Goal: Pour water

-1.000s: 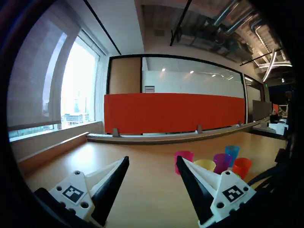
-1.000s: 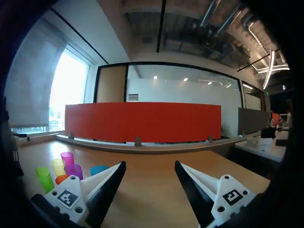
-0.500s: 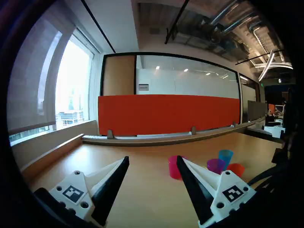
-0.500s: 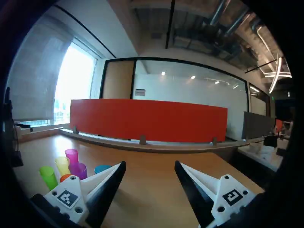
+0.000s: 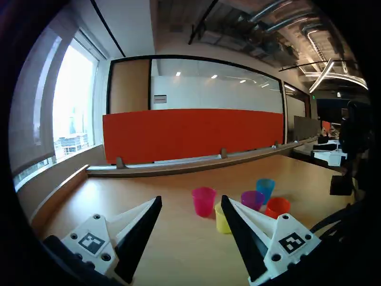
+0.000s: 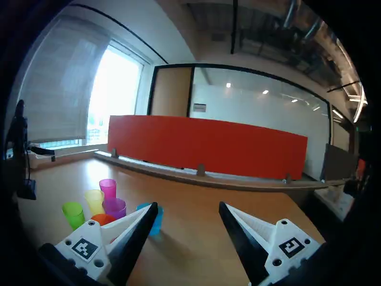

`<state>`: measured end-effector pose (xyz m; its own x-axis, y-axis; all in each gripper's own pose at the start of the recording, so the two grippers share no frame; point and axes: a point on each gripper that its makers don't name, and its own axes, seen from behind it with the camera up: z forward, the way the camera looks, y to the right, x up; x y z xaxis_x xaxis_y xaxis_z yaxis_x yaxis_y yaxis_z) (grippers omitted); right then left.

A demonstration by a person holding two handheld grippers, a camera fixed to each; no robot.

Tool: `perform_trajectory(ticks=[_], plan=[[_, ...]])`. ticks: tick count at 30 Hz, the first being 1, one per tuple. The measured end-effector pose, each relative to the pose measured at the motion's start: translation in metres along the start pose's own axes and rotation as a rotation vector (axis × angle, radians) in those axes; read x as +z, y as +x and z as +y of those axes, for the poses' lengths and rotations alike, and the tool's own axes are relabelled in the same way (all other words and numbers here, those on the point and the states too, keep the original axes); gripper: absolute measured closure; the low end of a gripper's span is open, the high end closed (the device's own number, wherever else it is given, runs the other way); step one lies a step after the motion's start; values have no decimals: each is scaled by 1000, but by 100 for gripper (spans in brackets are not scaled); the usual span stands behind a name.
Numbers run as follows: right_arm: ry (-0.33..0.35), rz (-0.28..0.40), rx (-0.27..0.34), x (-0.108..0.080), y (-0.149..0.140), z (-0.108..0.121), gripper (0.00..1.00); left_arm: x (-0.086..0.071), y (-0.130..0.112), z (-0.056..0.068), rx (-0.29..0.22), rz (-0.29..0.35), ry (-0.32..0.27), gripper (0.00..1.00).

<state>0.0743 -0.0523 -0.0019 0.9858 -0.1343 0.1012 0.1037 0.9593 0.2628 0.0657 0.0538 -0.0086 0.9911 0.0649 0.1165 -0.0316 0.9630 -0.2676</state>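
We record a long wooden table (image 5: 143,186) running back to an orange partition (image 5: 190,133) that stands along its far edge. Behind the partition we note a glass wall (image 5: 214,93) beside a wood panel (image 5: 129,86). A large window (image 5: 71,114) on the left admits strong daylight, and a blind (image 6: 57,95) covers part of it. Exposed pipes (image 5: 266,12) and a lit linear lamp (image 5: 323,76) hang at ceiling level.
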Motion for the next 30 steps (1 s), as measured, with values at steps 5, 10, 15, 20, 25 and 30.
perform_trajectory(ticks=[5,10,15,20,25,30], plan=[[82,-40,-16,3,-5,-14,1,1,-3,14,30,-43,-68,8],[141,-92,-52,5,-12,-23,1,3,-10,25,46,-91,-124,8],[178,-130,-105,7,-17,-28,0,3,-19,37,75,-141,-179,7],[212,-157,-141,9,-21,-34,0,1,-29,52,121,-184,-234,7],[238,-173,-148,11,-22,-39,0,0,-39,64,166,-218,-278,7],[250,-188,-156,13,-23,-39,0,-1,-49,75,200,-250,-316,7]])
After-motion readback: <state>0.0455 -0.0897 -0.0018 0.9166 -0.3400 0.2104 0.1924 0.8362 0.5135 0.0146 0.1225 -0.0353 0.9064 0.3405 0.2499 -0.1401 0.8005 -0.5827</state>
